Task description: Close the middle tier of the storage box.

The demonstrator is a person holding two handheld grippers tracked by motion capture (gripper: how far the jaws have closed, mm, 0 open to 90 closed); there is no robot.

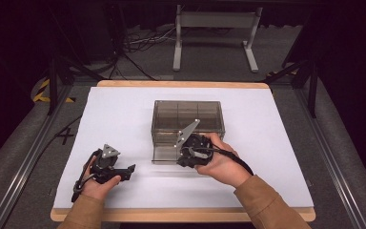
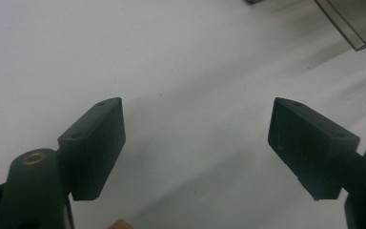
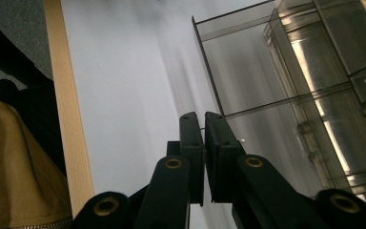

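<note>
Your desk (image 1: 124, 109) is a flat rectangle with a smooth white matte top and a pale wooden rim. Near its middle, a little toward the far edge, stands the box (image 1: 188, 125): smoky, see-through hard plastic, rectangular, glossy, split by thin partitions into compartments that look empty. Its long axis runs parallel to the desk's near edge. A shallow drawer (image 1: 164, 153) of the same plastic sticks out of its front toward you, and nothing can be seen in it.

Your right gripper (image 3: 204, 125), black and angular, has its jaws nearly together, pinching the thin front wall of the drawer. Your left gripper (image 2: 198, 138) rests near the near-left corner, its blocky black jaws spread wide over bare white surface, gripping nothing.
</note>
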